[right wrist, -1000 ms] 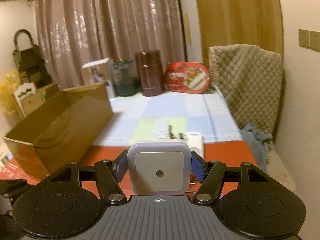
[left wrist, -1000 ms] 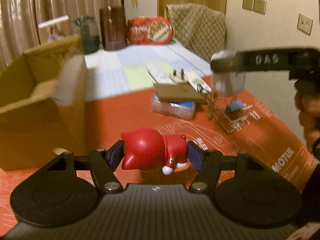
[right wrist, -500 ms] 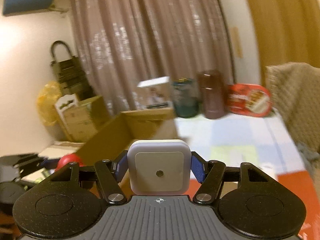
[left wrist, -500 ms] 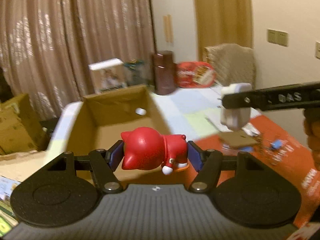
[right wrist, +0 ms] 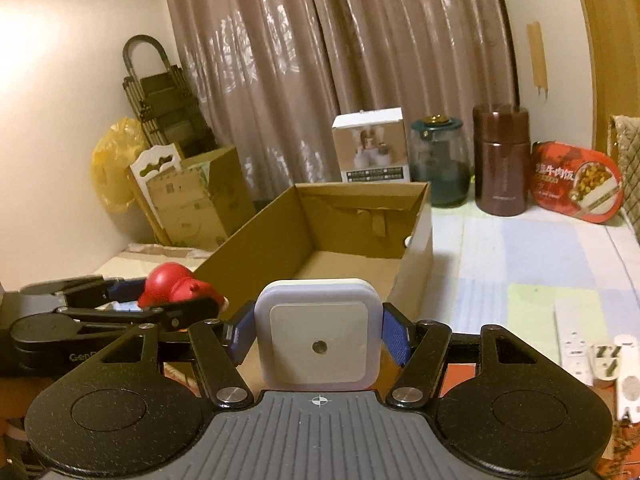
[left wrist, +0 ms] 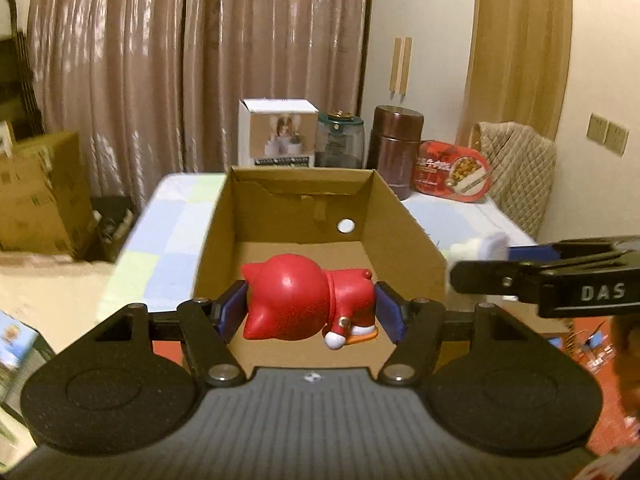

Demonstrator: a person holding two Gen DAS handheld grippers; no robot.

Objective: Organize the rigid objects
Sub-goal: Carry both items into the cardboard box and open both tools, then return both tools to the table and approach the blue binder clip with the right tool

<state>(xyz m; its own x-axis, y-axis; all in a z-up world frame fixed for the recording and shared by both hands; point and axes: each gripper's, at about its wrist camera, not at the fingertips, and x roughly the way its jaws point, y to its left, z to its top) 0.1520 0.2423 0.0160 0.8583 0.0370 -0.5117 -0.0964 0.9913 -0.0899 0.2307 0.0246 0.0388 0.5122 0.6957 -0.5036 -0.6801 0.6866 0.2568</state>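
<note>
A lived-in home room: long brown curtains (right wrist: 360, 60), a quilted chair cover (left wrist: 516, 176), wall sockets (left wrist: 606, 138), stacked cardboard boxes (right wrist: 192, 200), and a thermos (right wrist: 502, 160) beside a food tin (right wrist: 576, 184) on the checked-cloth surface (right wrist: 532, 256).

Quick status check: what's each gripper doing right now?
Left gripper: closed on the red cat figurine.
Right gripper: closed on the white square night light.

- Toy (left wrist: 304, 300): glossy red, with a white paw and an orange foot.
- Night light (right wrist: 318, 344): white, with a pale lilac rim.
- Pads (left wrist: 230, 312): blue.
- Box (left wrist: 404, 232): plain brown.
- Cloth (right wrist: 520, 256): pale blue, green and white checks.
- Curtains (left wrist: 200, 60): shiny brown.
- Flask (right wrist: 502, 160): dark brown.
</note>
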